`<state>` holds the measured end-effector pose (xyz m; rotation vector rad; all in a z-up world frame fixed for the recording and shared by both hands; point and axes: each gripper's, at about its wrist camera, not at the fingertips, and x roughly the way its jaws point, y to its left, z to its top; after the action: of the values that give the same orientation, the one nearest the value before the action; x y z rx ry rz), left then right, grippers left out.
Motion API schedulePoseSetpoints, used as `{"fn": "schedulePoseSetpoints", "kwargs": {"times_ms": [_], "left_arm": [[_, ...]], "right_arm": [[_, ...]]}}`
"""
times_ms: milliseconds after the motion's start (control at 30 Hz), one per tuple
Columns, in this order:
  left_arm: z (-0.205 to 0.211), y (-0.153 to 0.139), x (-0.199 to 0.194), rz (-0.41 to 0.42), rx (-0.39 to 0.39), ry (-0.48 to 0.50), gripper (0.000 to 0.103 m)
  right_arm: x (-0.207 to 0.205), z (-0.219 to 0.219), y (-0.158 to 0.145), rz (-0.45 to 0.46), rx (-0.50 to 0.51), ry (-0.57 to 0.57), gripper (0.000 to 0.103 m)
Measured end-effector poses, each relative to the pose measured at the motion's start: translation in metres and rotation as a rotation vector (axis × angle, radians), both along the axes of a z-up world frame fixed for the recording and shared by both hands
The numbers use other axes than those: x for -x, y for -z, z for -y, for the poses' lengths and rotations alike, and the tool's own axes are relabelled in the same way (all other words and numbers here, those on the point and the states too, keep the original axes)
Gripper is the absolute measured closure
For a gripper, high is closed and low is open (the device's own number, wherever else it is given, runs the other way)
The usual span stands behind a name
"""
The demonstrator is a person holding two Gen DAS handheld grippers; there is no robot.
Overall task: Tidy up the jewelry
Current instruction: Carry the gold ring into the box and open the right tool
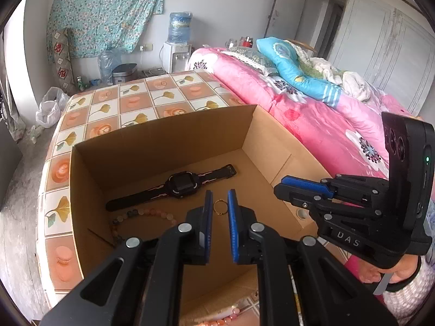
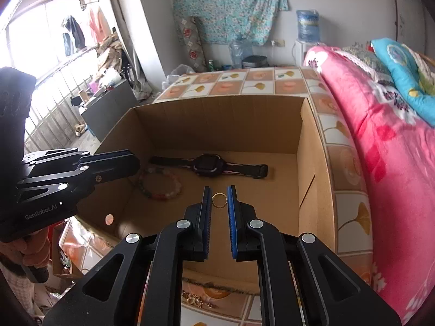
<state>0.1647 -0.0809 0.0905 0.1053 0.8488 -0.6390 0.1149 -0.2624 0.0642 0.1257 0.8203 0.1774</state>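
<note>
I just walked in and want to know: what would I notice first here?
A big cardboard box sits open on the patterned table. On its floor lie a black watch, a beaded bracelet and a small gold ring. A bright pink blanket covers the bed on the right.

The letters "DAS" stand in pale raised type on the black body of the right gripper [image 1: 304, 187], at about four o'clock in the left wrist view. "GenRobot.AI" is printed in white on the left gripper [image 2: 130, 160], at about eight o'clock in the right wrist view.
</note>
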Motion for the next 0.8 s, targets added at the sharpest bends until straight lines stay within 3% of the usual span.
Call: {"fn": "schedulePoseSetpoints", "kwargs": {"times_ms": [167, 267, 400, 800], "left_arm": [[0.015, 0.012, -0.02, -0.031, -0.044, -0.033, 0.092], [0.016, 0.016, -0.026, -0.052, -0.04, -0.055, 0.081], [0.012, 0.016, -0.027, -0.042, -0.042, -0.076, 0.076], [-0.014, -0.011, 0.003, 0.045, 0.022, -0.1, 0.073]], "right_arm": [[-0.01, 0.003, 0.008, -0.022, 0.02, 0.038, 0.087], [-0.009, 0.003, 0.005, -0.006, 0.03, 0.044, 0.081], [-0.003, 0.003, -0.002, 0.019, 0.038, 0.05, 0.078], [0.017, 0.002, -0.019, 0.086, 0.007, 0.06, 0.072]]}}
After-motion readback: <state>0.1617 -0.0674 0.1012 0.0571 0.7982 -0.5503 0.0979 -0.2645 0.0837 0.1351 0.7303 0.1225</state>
